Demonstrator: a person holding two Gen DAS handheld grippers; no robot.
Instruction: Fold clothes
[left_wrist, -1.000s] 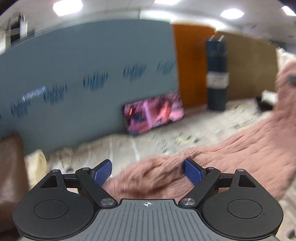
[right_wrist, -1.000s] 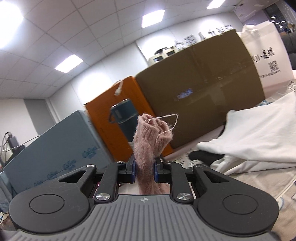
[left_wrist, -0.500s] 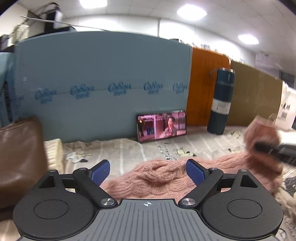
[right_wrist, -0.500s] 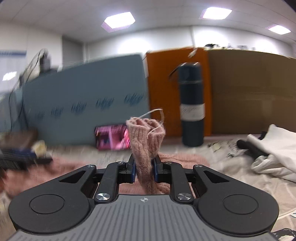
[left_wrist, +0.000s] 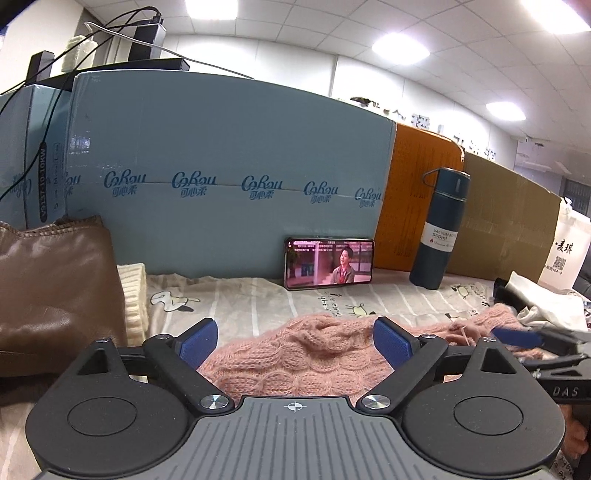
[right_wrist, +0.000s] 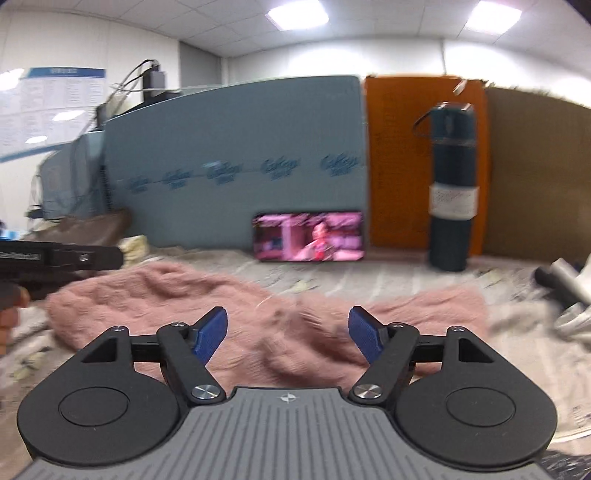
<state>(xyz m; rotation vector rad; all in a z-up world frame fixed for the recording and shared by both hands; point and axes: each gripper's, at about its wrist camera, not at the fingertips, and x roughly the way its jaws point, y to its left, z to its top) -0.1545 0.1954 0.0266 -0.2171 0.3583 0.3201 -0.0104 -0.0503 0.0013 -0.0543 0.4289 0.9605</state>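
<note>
A printed bedsheet (left_wrist: 258, 295) covers the surface, backed by a blue-grey carton (left_wrist: 229, 177), an orange box (left_wrist: 417, 199) and a brown cardboard box (left_wrist: 509, 221). On the sheet lies the pink knitted sweater (left_wrist: 310, 354), spread in a rumpled strip from left to right. In the left wrist view it sits directly under and ahead of the left gripper (left_wrist: 294, 339), whose blue pads are spread wide with nothing between them. In the right wrist view the sweater (right_wrist: 280, 321) likewise lies below the right gripper (right_wrist: 288, 330), its jaws parted and empty over the knit's middle.

The sweater's near edge is hidden behind both gripper bodies, and the right wrist view is blurred, so its folds are hard to read there. A brown leather bag (left_wrist: 55, 288) is cut off at the left; white clothing (left_wrist: 546, 306) at the right is only partly seen. A phone (left_wrist: 328, 266) and a dark flask (left_wrist: 441, 229) stand against the boxes.

Half a second ago the right gripper was clamped on a raised bunch of the knit; that bunch is now released and lying flat. The left gripper has stayed spread throughout.
</note>
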